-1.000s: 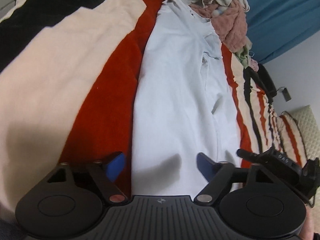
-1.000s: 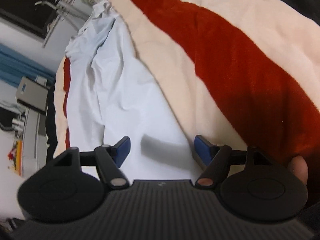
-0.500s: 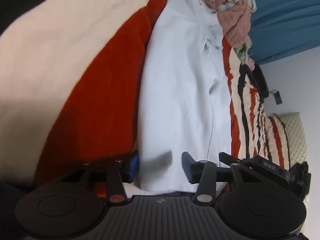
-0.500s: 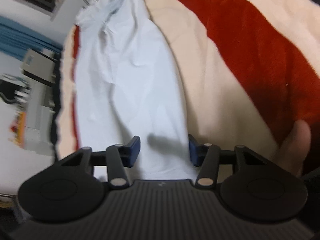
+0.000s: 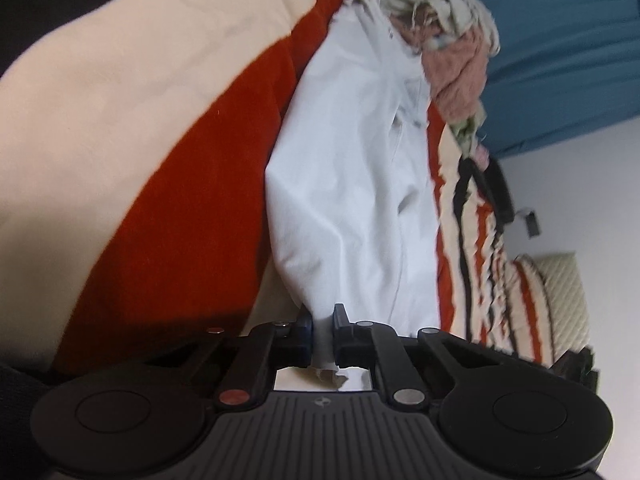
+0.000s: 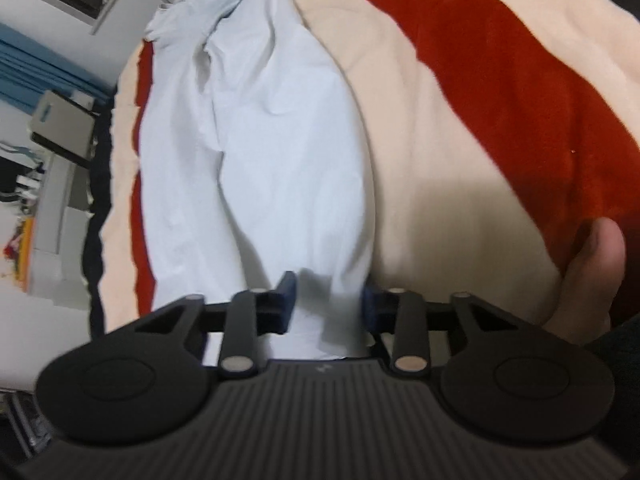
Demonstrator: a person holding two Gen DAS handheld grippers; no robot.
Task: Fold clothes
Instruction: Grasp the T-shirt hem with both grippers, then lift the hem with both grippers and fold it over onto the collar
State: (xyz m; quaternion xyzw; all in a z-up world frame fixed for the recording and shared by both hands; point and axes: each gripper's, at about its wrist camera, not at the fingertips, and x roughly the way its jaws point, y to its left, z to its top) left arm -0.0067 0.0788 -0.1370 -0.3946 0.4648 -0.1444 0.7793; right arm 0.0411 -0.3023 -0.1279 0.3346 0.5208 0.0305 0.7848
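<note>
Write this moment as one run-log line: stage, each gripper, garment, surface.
stage: grasping hem | left gripper: shut on white garment | right gripper: open around hem | surface: striped blanket

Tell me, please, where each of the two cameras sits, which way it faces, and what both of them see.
Left wrist: sits on the left gripper, looks along the white garment toward a clothes pile; its fingers are shut on the hem.
Right wrist: sits on the right gripper, looks along the same garment; its fingers straddle the hem with a gap; a thumb shows.
Shared: the garment and the striped blanket.
</note>
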